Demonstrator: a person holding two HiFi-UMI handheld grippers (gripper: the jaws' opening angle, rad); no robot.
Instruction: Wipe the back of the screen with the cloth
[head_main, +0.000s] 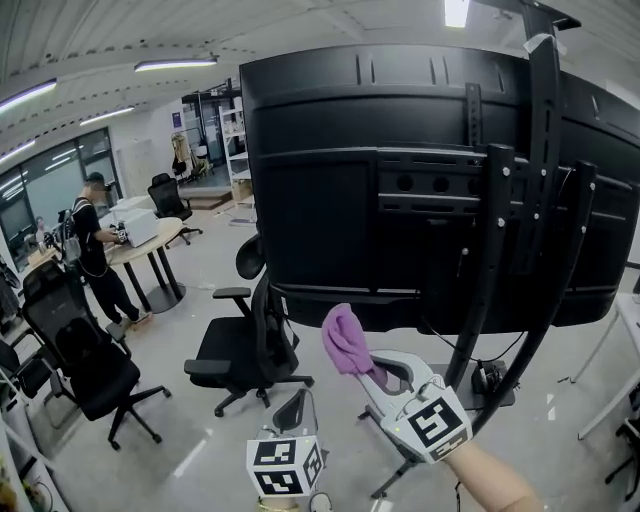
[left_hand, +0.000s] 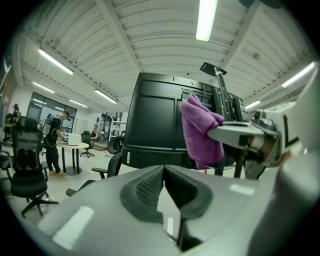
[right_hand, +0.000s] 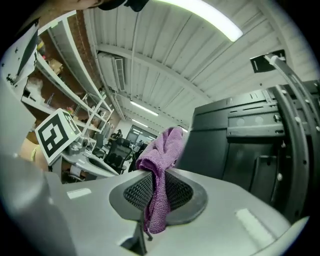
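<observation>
The back of a large black screen (head_main: 400, 180) fills the upper right of the head view, hung on a black stand (head_main: 495, 280). Just below its bottom edge, my right gripper (head_main: 374, 368) is shut on a crumpled purple cloth (head_main: 346, 340); the cloth does not touch the screen. In the right gripper view the cloth (right_hand: 162, 160) hangs pinched between the jaws of the right gripper (right_hand: 157, 176), and the screen (right_hand: 240, 135) stands to the right. My left gripper (head_main: 292, 410) is low, left of the right one, shut and empty. In its own view the left gripper (left_hand: 163, 169) faces the screen (left_hand: 155, 125) and the cloth (left_hand: 200, 130).
A black office chair (head_main: 245, 345) stands under the screen's left end, another chair (head_main: 85, 360) at the left. A person (head_main: 95, 245) stands by a round table (head_main: 150, 248) far left. The stand's base (head_main: 490, 395) and a white table leg (head_main: 605, 375) are at right.
</observation>
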